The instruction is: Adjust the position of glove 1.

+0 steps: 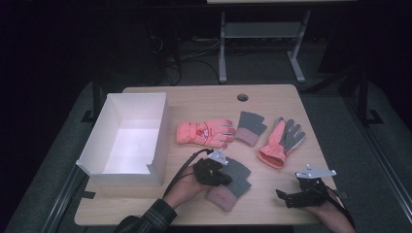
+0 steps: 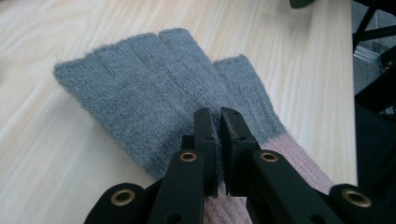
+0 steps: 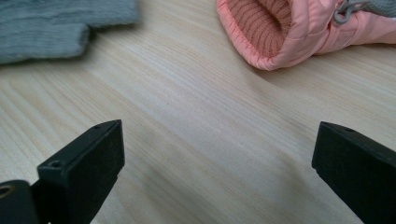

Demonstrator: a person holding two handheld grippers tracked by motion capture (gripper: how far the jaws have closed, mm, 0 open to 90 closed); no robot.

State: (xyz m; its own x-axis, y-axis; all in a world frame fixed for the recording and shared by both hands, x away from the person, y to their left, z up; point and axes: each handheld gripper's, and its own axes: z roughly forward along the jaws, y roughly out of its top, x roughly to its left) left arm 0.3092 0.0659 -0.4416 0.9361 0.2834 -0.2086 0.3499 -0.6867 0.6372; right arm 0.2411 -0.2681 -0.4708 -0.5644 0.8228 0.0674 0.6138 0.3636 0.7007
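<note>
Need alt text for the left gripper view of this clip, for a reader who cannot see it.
The left gripper, its two black jaws nearly together, pinches a fold of a grey fingerless knit glove lying flat on a pale wooden table. The glove's pink cuff shows just behind the jaws.

We record a light wooden table [image 1: 272, 97] with a round cable hole [image 1: 242, 97] near its far edge, standing on grey carpet [image 1: 350, 126]. Beyond it, in a dark room, we note a grey desk frame [image 1: 262, 34] and loose floor cables [image 1: 194, 58].
</note>
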